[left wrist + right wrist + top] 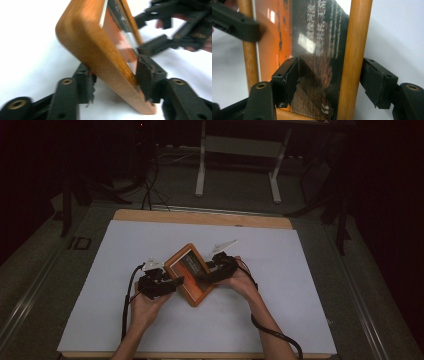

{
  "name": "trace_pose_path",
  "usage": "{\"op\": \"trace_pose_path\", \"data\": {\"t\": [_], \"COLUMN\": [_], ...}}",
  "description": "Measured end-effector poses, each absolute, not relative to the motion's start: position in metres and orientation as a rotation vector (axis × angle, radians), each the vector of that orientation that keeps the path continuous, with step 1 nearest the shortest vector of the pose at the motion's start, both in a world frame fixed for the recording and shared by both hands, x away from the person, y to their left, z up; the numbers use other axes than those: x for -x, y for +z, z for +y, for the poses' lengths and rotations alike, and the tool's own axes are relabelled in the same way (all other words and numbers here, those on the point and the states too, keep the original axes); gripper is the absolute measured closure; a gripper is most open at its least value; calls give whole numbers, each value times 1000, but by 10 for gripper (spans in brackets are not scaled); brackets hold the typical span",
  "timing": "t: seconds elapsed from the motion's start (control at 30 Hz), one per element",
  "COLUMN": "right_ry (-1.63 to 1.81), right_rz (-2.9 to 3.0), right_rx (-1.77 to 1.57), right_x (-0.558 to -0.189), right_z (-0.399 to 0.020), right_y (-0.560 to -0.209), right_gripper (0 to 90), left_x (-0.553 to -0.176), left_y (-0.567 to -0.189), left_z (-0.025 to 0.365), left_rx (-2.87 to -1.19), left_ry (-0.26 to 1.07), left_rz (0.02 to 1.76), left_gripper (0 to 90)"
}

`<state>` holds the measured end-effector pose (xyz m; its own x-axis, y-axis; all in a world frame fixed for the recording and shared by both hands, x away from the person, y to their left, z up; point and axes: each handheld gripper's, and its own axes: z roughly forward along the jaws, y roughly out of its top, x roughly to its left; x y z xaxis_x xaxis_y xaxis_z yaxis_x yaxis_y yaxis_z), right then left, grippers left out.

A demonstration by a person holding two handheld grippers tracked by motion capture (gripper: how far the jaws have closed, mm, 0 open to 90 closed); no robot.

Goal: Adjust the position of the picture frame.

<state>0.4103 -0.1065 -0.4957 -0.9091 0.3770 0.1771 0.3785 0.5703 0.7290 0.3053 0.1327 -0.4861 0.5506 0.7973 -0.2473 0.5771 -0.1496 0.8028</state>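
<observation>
A wooden picture frame (189, 272) with an orange-and-black print behind its glass sits tilted near the centre of the white table cover (100, 270), one corner pointing toward six o'clock, gripped from both sides as if being raised to stand or be turned over. At the frame's nine o'clock, the left gripper (172, 282) straddles the lower wooden edge, its jaws partly drawn in with the pads (143, 75) set against either face of the rail (105, 62), a hold that looks meant to lift that side off the table. At three o'clock, the right gripper (202, 276) brackets the opposite rail (354, 60), one pad over the glass and the other just clear of the outer wood, so its jaws stand slightly apart rather than clamped, seemingly steadying the frame.
</observation>
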Motion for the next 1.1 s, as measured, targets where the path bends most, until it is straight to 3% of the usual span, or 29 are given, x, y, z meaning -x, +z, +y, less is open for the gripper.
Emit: {"op": "trace_pose_path", "data": {"t": [0.27,0.63,1.1], "right_ry": [-1452,-1479,-1497], "right_rz": [-2662,-2629,-2745], "right_rx": [585,449,446], "right_x": [-407,-399,-373], "right_z": [-133,-146,-167], "right_y": [-486,-479,-473], "right_gripper": [325,306,538], "left_x": [-290,-283,-287], "left_y": [-470,-466,-469], "left_z": [114,103,110], "left_rx": [-1920,-1994,-1968], "left_ry": [308,339,316], "left_rz": [941,799,819], "left_gripper": [644,678,666]}}
